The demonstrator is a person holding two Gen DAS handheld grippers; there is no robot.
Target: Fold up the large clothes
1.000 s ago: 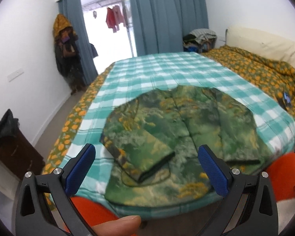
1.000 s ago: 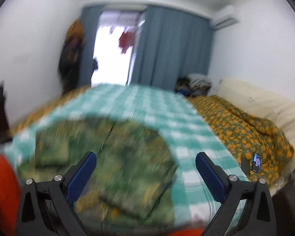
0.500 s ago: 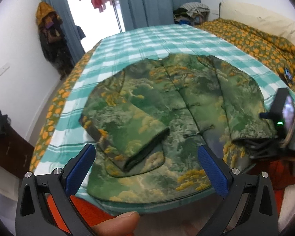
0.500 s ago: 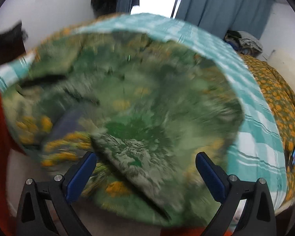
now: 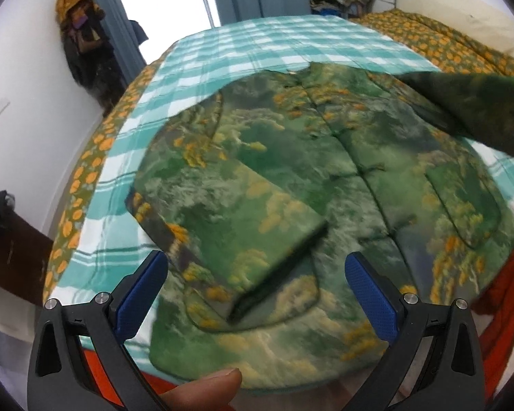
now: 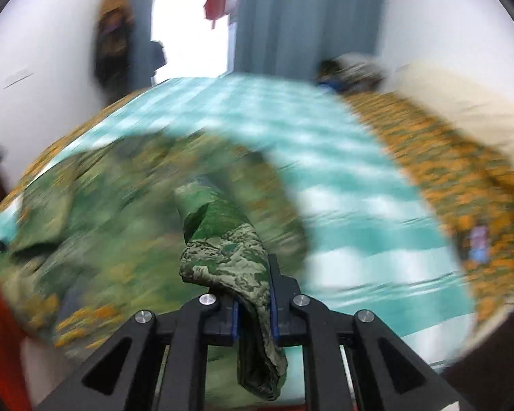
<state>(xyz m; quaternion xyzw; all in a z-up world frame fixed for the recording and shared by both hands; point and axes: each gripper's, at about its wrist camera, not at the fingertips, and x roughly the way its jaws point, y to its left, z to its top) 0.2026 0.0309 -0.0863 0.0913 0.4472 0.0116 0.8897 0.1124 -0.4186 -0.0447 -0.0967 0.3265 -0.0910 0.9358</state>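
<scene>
Pinching a fold of the green patterned jacket (image 6: 228, 257), the right gripper (image 6: 253, 303) has its jaws clamped tight on the cloth. The left gripper (image 5: 257, 294) hangs wide apart, empty, above the near edge of the bed (image 5: 257, 44). The jacket lies spread across the checked blanket at that near edge, one sleeve (image 5: 243, 226) folded across the front.

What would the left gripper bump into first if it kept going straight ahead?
Probably the folded sleeve of the green jacket on the bed; the left gripper points down at it, open.
</scene>
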